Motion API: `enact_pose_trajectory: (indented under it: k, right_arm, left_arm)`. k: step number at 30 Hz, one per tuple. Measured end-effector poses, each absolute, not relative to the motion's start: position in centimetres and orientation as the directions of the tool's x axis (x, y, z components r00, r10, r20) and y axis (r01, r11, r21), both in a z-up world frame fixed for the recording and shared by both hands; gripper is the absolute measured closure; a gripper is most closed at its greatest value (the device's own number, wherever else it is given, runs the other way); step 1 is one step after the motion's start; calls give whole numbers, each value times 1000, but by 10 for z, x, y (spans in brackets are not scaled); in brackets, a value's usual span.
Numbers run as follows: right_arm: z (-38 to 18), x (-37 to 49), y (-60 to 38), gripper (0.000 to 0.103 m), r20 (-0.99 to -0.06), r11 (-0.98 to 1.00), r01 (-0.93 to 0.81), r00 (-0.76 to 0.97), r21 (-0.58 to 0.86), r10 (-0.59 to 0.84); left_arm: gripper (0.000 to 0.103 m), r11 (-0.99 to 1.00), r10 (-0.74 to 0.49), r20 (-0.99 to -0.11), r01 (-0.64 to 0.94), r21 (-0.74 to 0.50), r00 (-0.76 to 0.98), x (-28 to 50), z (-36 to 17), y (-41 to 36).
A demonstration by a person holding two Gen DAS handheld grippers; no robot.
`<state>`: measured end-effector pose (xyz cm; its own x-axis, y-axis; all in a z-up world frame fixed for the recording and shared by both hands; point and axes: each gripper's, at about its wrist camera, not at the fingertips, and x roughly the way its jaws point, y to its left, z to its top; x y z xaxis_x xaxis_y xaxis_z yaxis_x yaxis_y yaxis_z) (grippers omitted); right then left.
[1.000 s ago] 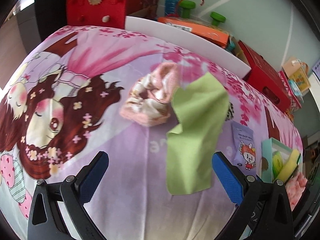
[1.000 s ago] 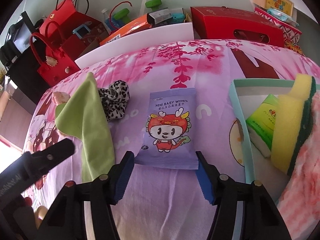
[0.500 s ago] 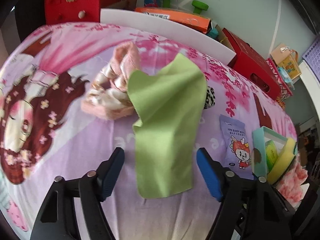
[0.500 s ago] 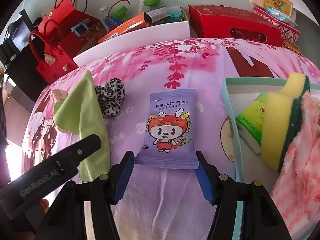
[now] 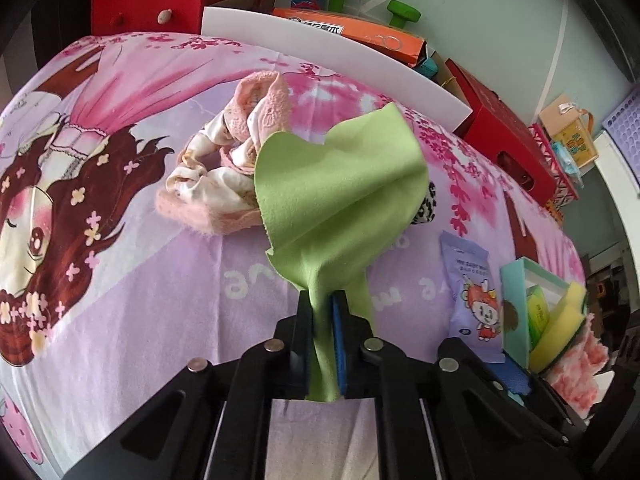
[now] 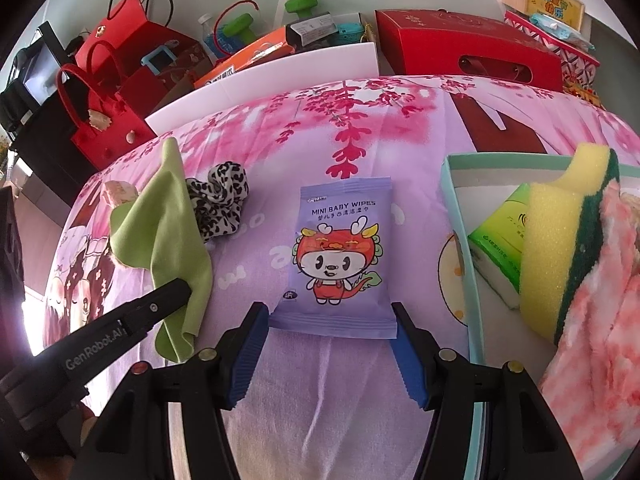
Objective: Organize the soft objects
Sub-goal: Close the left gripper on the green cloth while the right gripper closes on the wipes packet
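Left gripper [image 5: 321, 312]: jaws have just been closing and now clamp the near edge of the green cloth [image 5: 340, 188], which lies left of the wipes pack [image 6: 338, 256]. Right gripper [image 6: 328, 344]: jaws apart, straddling the pack's near edge, pads not pressing it.

Risks (judged): the pinch is only on a thin edge, so the cloth may slip free on lifting; its far end drapes against the pink towel [image 5: 236, 168] and could drag it.

Count: one green cloth, one pink towel, one leopard scrunchie [image 6: 218, 204], one wipes pack, one teal tray [image 6: 460, 240] right of the pack holding one yellow sponge [image 6: 560, 240].
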<state>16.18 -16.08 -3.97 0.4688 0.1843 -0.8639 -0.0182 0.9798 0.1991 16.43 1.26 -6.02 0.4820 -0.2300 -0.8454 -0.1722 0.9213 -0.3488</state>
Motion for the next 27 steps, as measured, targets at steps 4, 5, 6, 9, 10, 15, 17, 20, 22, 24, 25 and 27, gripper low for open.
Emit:
enact_pose_trajectory:
  k: [4,5,6,9,10,15,17,20,22,24,25,27]
  right_arm:
    - [-38,161,-160,39,-859,979,-20,476,201,187]
    - [-37,161,-160,39,-856,979,-22,481,202,188]
    - [-35,160,-160,39,-855,979,-24,484,201,187]
    - [-32,159,-161,39,-850,979,-26,493,200,186]
    - [-31,158,-161,39,-847,979,-26,497,203,189]
    - [-22,155,-165,39,-830,976,-25,523,214,195]
    - [-17,153,-166,39,-822,976,-26,534,217,197]
    - [-5,149,-169,39,-804,975,-28,561,219,196]
    - [2,146,-171,39,-793,975,-29,578,219,195]
    - [11,142,-173,40,-778,975,-30,598,219,193]
    - [14,140,-174,40,-773,975,-30,605,219,192]
    - [21,136,-176,39,-762,975,-30,619,220,191]
  left_arm:
    - [97,920,-238,-836,-161,-357,494,160,-54,13]
    - [97,920,-240,-831,-155,-359,501,159,-51,13]
    - [97,922,-238,-830,-150,-356,505,159,-49,12]
    - [97,928,-228,-826,-143,-345,515,157,-44,10]
    - [98,927,-229,-824,-142,-347,517,158,-42,9]
    - [98,928,-236,-803,-119,-353,548,153,-30,9]
    - [99,928,-240,-782,-101,-359,575,150,-20,9]
    - [99,924,-253,-740,-70,-375,623,143,-1,9]
    - [99,923,-258,-703,-45,-382,663,136,15,10]
    - [99,923,-261,-662,-19,-384,702,129,31,9]
    - [99,922,-264,-645,-9,-387,717,126,38,9]
    - [99,917,-278,-610,16,-398,742,119,50,9]
